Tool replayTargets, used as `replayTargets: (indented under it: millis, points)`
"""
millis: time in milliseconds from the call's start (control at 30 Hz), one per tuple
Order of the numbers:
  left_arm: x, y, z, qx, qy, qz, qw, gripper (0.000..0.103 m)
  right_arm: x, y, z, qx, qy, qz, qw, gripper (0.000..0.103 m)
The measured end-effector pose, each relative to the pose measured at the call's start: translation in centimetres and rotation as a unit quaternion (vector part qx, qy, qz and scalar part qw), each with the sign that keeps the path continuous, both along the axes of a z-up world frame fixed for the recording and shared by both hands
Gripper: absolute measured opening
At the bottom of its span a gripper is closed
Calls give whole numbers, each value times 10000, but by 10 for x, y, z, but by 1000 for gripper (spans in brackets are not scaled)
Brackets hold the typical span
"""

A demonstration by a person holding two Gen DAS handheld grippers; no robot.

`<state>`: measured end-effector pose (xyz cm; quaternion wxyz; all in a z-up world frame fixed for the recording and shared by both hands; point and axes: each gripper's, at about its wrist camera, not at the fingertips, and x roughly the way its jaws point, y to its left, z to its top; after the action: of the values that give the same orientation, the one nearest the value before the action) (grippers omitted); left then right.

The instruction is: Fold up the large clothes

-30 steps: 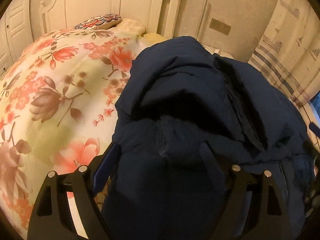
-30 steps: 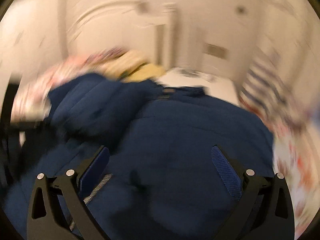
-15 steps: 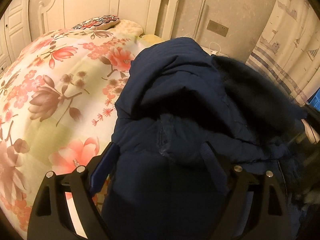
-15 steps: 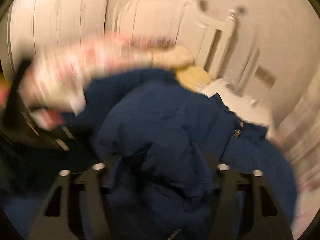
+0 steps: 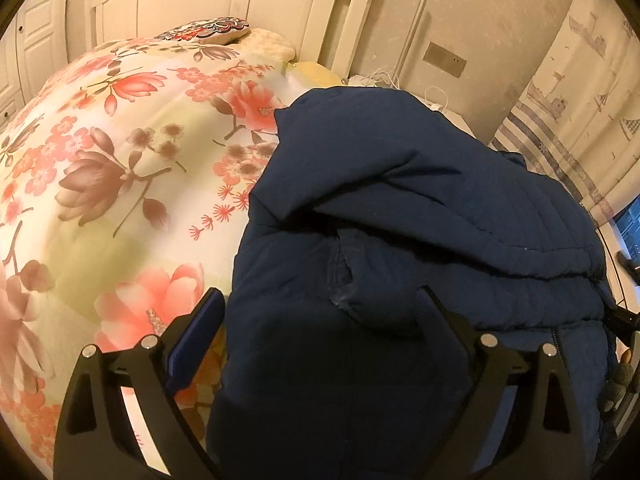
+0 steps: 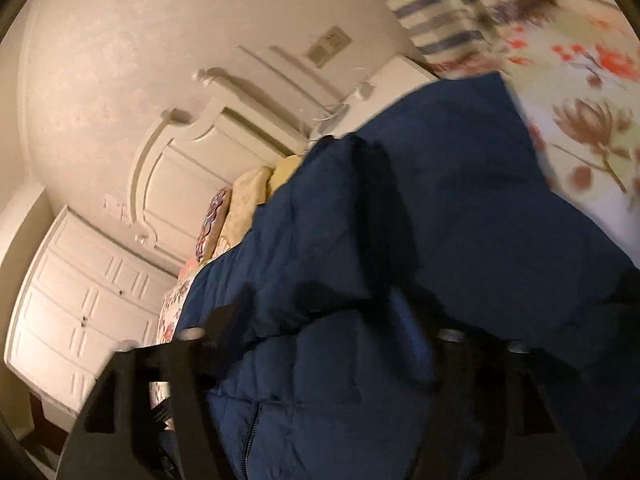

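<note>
A large navy padded jacket (image 5: 420,216) lies bunched on a floral bedspread (image 5: 120,184). My left gripper (image 5: 324,320) is open, its fingers straddling the jacket's left edge, with fabric lying between them. In the right wrist view the jacket (image 6: 460,216) fills the middle, and the view is rolled sideways. My right gripper (image 6: 316,328) has its fingers apart with a thick fold of jacket between them. I cannot tell whether it grips the fold. The zipper (image 6: 250,436) shows at the bottom.
A white headboard (image 5: 256,4) and pillows (image 5: 208,30) stand at the bed's far end. A white nightstand (image 5: 404,88) with cables sits right of the bed. A striped curtain (image 5: 560,112) hangs at the right. White wardrobe doors (image 6: 80,312) stand at the left.
My right gripper has swung over the jacket and rolled sideways, carrying a jacket fold. In the left wrist view the jacket's right side has been folded over. My left gripper has barely moved.
</note>
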<state>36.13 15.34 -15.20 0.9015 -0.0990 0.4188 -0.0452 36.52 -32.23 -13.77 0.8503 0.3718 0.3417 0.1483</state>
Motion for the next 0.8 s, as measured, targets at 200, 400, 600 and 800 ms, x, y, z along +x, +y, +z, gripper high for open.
replayTargets:
  millis: [200, 400, 600, 800]
  points:
    - [0, 0, 1, -35, -12, 10, 10000, 94, 15, 38, 14, -410, 86, 363, 9985, 91]
    - [-2, 3, 2, -105, -49, 57, 9999, 94, 39, 35, -2, -268, 379, -85, 9989, 72]
    - [-2, 8, 1, -198, -67, 99, 9997, 94, -3, 24, 37, -307, -660, -222, 9971, 38]
    - [-1, 7, 1, -178, -59, 94, 9998, 94, -48, -21, 49, -585, -856, -721, 9920, 33]
